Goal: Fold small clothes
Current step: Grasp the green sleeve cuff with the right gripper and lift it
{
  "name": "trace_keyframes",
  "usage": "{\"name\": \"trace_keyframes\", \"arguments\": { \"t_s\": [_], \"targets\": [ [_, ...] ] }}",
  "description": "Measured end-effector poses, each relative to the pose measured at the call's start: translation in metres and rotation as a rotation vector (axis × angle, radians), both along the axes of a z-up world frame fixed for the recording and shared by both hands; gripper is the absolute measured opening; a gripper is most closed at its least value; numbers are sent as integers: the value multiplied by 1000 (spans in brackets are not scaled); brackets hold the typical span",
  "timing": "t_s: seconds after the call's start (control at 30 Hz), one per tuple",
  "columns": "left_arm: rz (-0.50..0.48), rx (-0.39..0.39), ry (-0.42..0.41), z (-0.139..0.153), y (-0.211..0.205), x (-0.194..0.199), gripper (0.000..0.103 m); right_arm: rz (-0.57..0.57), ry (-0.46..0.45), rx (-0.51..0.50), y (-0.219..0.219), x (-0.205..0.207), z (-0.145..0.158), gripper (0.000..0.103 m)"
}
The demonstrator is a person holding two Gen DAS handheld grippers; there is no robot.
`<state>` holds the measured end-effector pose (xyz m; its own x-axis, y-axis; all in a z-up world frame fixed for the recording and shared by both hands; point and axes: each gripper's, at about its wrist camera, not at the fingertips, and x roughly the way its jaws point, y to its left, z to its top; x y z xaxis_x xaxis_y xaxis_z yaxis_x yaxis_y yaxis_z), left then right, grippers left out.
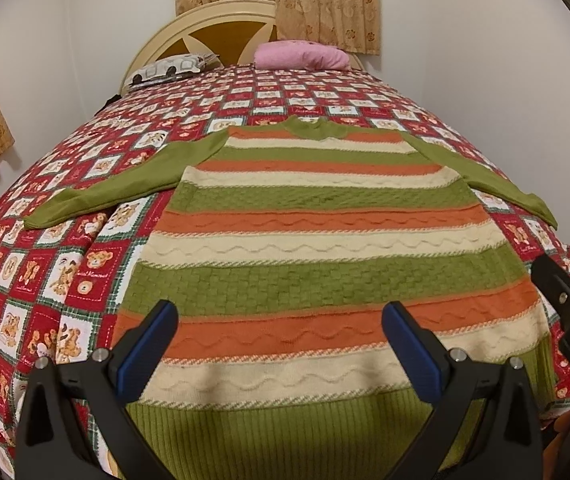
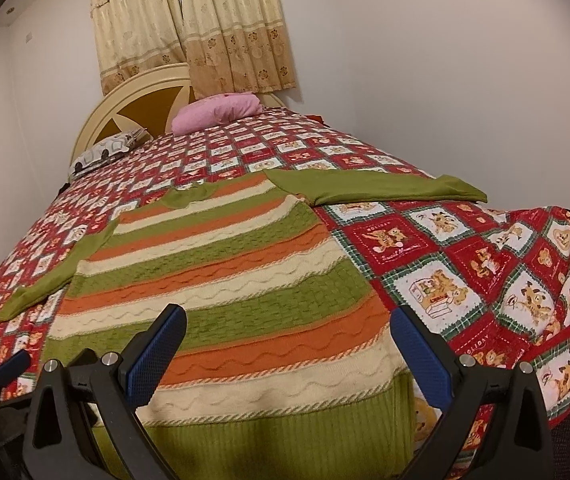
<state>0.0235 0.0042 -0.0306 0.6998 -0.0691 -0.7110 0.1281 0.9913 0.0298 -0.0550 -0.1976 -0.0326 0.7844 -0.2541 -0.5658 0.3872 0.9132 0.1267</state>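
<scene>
The sweater (image 1: pixel 317 248) is thick knitted wool, matt, with raised wavy cables, a basket-weave texture in the green bands and a ribbed hem; its sleeves (image 2: pixel 377 190) look smoother and finer. The bedspread (image 2: pixel 485 272) under it is printed cotton-like cloth, flat and matt. The left gripper (image 1: pixel 279 324) and right gripper (image 2: pixel 289 330) are matt black plastic with dimpled blue rubbery pads (image 2: pixel 157 354) and shiny metal screw heads (image 2: pixel 109 359). The headboard (image 1: pixel 189 28) looks painted and faintly glossy, the curtain (image 2: pixel 229 40) patterned woven fabric, the pink pillow (image 1: pixel 305 55) soft cloth.
</scene>
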Motion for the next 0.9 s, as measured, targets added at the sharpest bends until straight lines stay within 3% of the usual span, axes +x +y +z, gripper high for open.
{"name": "trace_keyframes", "arguments": {
  "t_s": [0.27,0.43,0.5,0.57,0.63,0.77,0.83,0.9],
  "targets": [
    [-6,-2,-3,-5,20,42,103,-49,38,4,-38,19,-10,102],
    [67,43,-68,1,41,91,103,-126,49,107,-108,37,-5,101],
    [93,54,-98,1,47,109,103,-183,31,123,-140,43,-1,94],
    [117,69,-127,-3,52,127,103,-196,30,165,-177,56,1,62],
    [131,90,-128,-10,54,144,103,-239,37,242,-214,65,-1,44],
    [153,64,-53,-36,61,166,103,-378,-10,467,-304,75,-17,45],
    [163,54,33,-50,63,173,103,-445,-12,526,-340,80,-26,45],
    [178,31,61,-52,67,176,103,-474,-12,565,-366,88,-34,45]
  ]
}}
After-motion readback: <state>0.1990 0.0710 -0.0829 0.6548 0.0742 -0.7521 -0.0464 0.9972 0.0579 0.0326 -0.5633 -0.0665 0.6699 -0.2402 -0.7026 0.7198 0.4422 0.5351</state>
